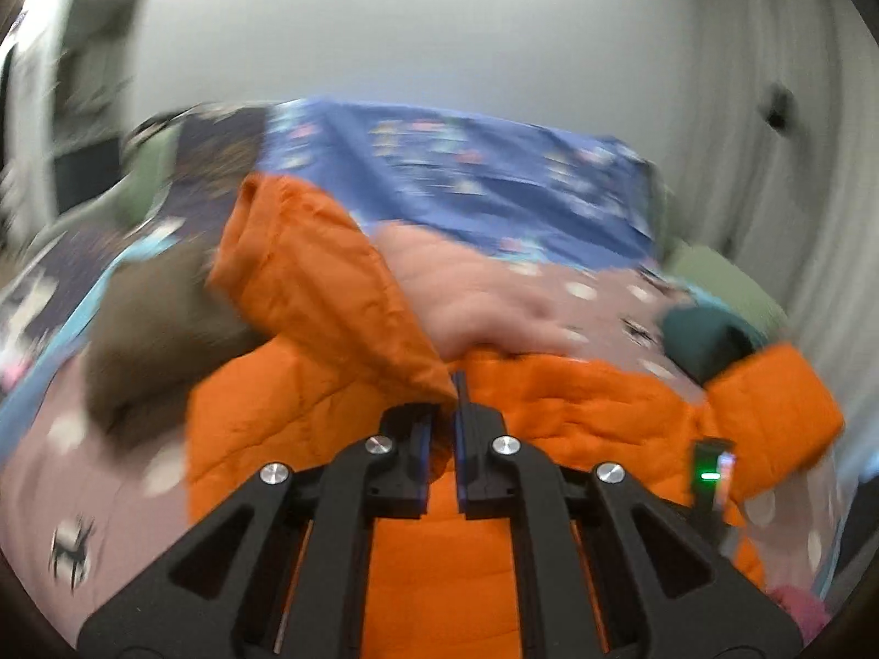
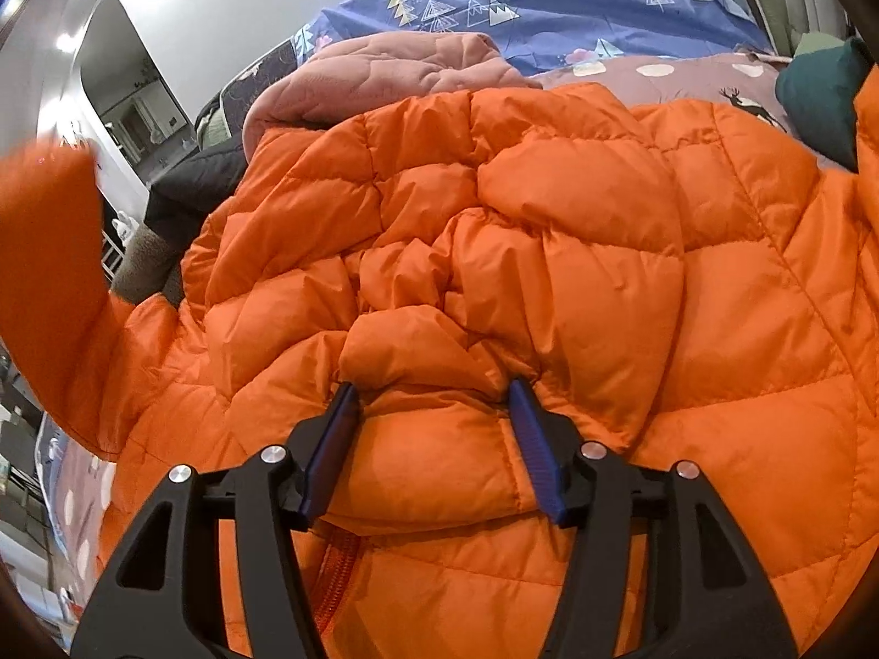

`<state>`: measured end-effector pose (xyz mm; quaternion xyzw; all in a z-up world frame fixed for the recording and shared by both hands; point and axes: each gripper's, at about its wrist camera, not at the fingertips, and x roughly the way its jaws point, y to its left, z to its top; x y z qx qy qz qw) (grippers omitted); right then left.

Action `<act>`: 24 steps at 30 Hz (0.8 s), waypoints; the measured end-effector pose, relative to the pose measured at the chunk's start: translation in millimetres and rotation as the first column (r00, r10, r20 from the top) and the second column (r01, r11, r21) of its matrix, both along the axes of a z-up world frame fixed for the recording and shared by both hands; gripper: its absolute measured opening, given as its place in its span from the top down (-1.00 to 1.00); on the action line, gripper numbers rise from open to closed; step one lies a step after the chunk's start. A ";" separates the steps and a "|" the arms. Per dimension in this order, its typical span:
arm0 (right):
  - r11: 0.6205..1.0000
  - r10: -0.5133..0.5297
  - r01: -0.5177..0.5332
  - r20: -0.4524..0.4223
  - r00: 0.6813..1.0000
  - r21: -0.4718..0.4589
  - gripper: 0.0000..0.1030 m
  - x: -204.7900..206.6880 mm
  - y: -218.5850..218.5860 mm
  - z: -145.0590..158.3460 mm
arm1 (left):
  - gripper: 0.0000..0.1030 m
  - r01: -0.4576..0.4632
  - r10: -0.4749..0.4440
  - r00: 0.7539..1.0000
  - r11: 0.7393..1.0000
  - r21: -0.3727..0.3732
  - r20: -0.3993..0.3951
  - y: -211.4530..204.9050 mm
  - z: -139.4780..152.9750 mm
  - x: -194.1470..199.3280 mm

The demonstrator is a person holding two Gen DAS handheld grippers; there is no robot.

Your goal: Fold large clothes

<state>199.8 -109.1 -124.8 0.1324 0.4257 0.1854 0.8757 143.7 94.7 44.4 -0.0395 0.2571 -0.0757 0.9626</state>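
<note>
**A:** Nearest your lens in the left wrist view is your left gripper (image 1: 448,401), pinched tight on a thin edge of the orange puffer jacket (image 1: 417,494). That flap rises from the jaws toward the upper left of the frame, so you have it lifted off the rest of the garment.

**B:** And the other hand?

**A:** Your right gripper (image 2: 434,401) stands partly open over a bunched ridge of the jacket (image 2: 549,285), low in the middle of the right wrist view. Padding swells between the blue pads (image 2: 329,450), but they don't look clamped on it, so I'd call that hand empty.

**B:** Where does the jacket lie?

**A:** Spread on the bed (image 1: 599,296), on a mauve dotted cover with a blue tree-print sheet (image 2: 549,5) behind. A pink quilted garment (image 2: 395,71) sits just past its far edge, a brown one (image 1: 159,329) to the left, and a dark green cushion (image 1: 708,340) at the right by the cuff.

**B:** How far along are you?

**A:** Early, I'd judge. The body is still rumpled and puffed, a sleeve (image 1: 769,417) sticks out at the right, and no clean crease shows. You are on a first fold; the sleeve, the flattening and the final halving remain.
</note>
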 end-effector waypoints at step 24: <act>0.983 -0.175 0.179 -0.094 0.980 0.031 -0.52 16.2 -100.9 31.4 | -0.58 -0.017 0.032 0.978 0.997 0.073 -0.204 16.5 -99.7 19.6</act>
